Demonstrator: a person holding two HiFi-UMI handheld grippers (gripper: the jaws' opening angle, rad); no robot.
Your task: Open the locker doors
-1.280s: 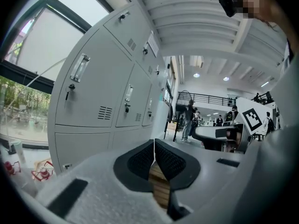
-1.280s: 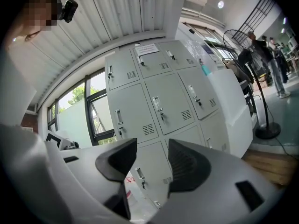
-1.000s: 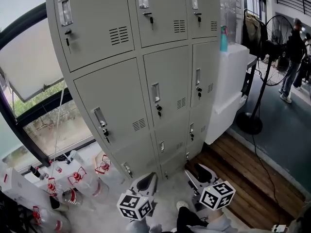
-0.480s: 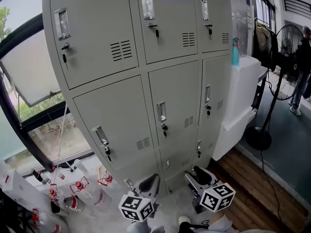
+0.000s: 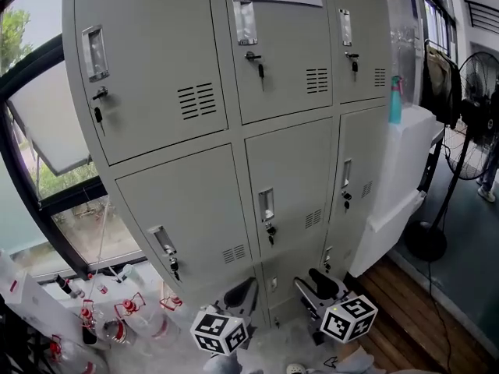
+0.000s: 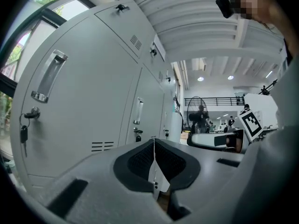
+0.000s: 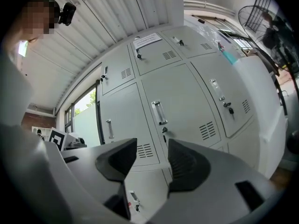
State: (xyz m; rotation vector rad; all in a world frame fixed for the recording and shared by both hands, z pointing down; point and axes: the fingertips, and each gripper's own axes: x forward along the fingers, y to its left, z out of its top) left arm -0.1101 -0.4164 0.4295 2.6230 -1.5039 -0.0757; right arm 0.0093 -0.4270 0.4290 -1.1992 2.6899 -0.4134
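Note:
A grey bank of lockers [image 5: 234,131] fills the head view, every door shut. Keys hang under the handles of the middle-row doors: left door [image 5: 187,209], centre door [image 5: 295,181], right door [image 5: 362,158]. Low in front of the bottom row, my left gripper [image 5: 238,293] is shut with nothing in it. Beside it my right gripper [image 5: 316,281] stands open and empty. Neither touches a door. The left gripper view shows the shut left gripper [image 6: 154,146] beside a door handle [image 6: 49,76]. In the right gripper view, the right gripper [image 7: 153,148] points at a handle [image 7: 159,112].
Several bottles with red clips [image 5: 117,322] lie on the floor at lower left, below a window [image 5: 47,131]. A white cabinet [image 5: 401,178] with a blue spray bottle [image 5: 395,100] stands right of the lockers. A standing fan [image 5: 475,84] is beyond it, over wooden flooring [image 5: 405,310].
The head view has lifted, so the lockers sit lower and more upright in frame. The person at far right has left the view. Both grippers keep their places and states.

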